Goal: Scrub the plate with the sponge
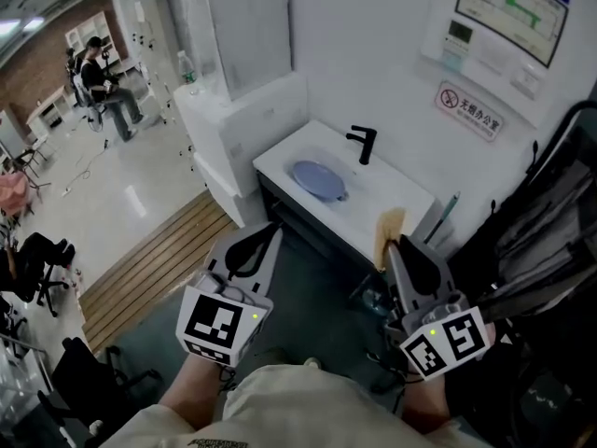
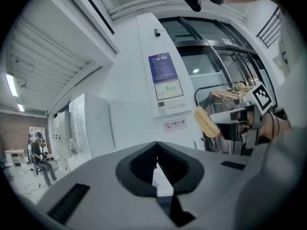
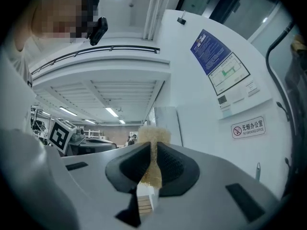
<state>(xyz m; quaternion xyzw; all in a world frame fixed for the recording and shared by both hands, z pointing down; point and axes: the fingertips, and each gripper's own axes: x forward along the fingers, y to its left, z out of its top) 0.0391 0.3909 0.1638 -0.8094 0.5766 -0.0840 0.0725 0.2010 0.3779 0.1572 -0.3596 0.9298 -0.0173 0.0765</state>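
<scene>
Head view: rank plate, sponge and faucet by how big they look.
1. plate, narrowly largest
2. sponge, close behind; it is held nearer the camera, so this is unsure
3. faucet, clearly smallest

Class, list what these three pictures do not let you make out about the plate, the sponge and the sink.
- Plate: too small in the head view to tell clean from dirty.
- Sponge: its lower part is hidden between the right claw's jaws in the right gripper view.
- Tap: too small in the head view to tell whether water runs.
- Sink: its right end is hidden behind the sponge.
</scene>
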